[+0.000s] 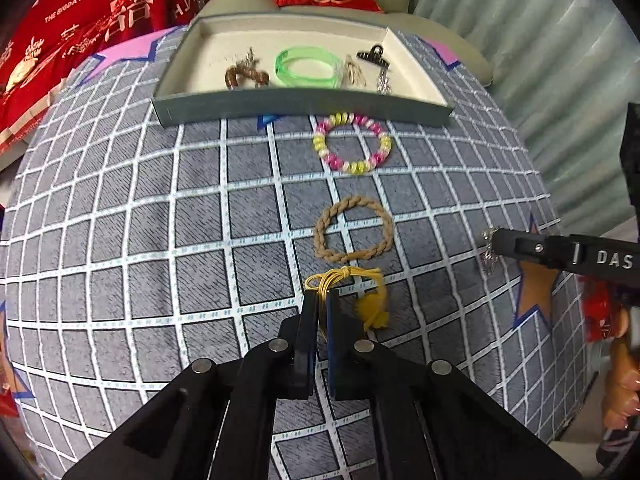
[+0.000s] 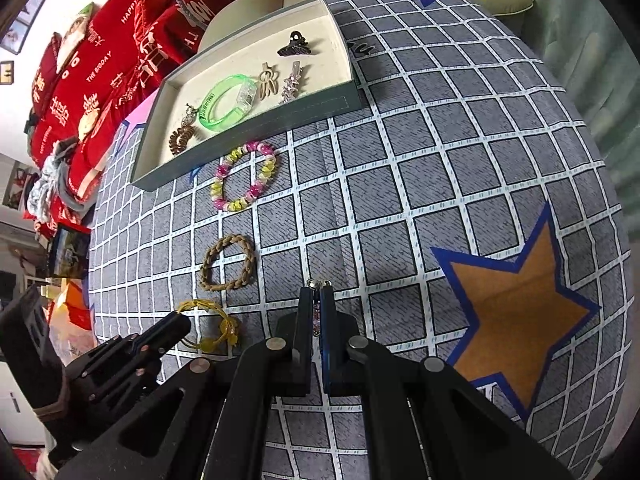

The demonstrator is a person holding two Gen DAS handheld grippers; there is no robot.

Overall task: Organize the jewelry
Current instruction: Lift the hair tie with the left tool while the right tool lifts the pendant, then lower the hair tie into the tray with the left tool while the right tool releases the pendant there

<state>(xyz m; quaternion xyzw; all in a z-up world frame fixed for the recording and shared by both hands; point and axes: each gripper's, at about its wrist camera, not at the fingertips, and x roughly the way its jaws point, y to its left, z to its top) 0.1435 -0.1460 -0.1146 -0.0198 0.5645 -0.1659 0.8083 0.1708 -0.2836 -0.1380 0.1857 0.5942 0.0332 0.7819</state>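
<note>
Two hand-held grippers over the checked tabletop [image 1: 120,208]: tray [image 1: 296,106] at the back (bangle inside), left hand-held gripper [image 1: 322,300] clamped on yellow cord bracelet [image 1: 348,280], right hand-held gripper [image 2: 318,292] pinching a small silvery chain [image 1: 489,254].

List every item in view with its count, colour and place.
tray: 1, grey with cream lining, far edge of cloth
green bangle: 1, in tray
brown hair tie: 1, in tray
black claw clip: 1, in tray
bead bracelet: 1, pink and yellow, on cloth before tray
braided ring: 1, tan, mid cloth
yellow cord bracelet: 1, in left gripper
left gripper: shut on cord
right gripper: shut on small silver piece
</note>
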